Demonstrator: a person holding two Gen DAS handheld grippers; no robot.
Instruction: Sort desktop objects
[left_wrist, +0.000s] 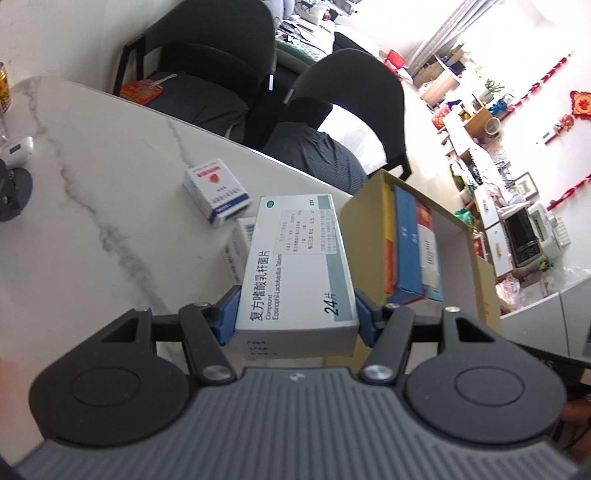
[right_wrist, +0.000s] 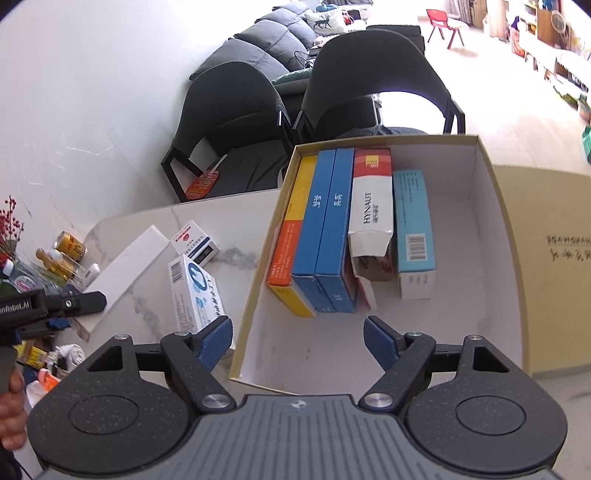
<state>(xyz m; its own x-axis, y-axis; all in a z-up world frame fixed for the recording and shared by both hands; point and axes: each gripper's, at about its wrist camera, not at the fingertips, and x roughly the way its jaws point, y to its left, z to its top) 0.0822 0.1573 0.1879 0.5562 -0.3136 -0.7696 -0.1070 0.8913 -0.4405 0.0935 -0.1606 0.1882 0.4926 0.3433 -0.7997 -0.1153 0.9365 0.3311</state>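
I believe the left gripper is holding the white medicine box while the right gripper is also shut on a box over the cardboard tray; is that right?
Not quite: the right gripper is open and empty above the cardboard tray, as the right wrist view shows. The left gripper does hold the white medicine box.

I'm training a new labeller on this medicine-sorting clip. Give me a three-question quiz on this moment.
1. True or false: the left gripper is shut on the white and grey tablet box.
2. How many medicine boxes lie loose on the marble table beside the cardboard box? A) none B) two C) five
3. Fill in: the right gripper is open above the ____ box.

Key: 1 true; 2 B; 3 cardboard
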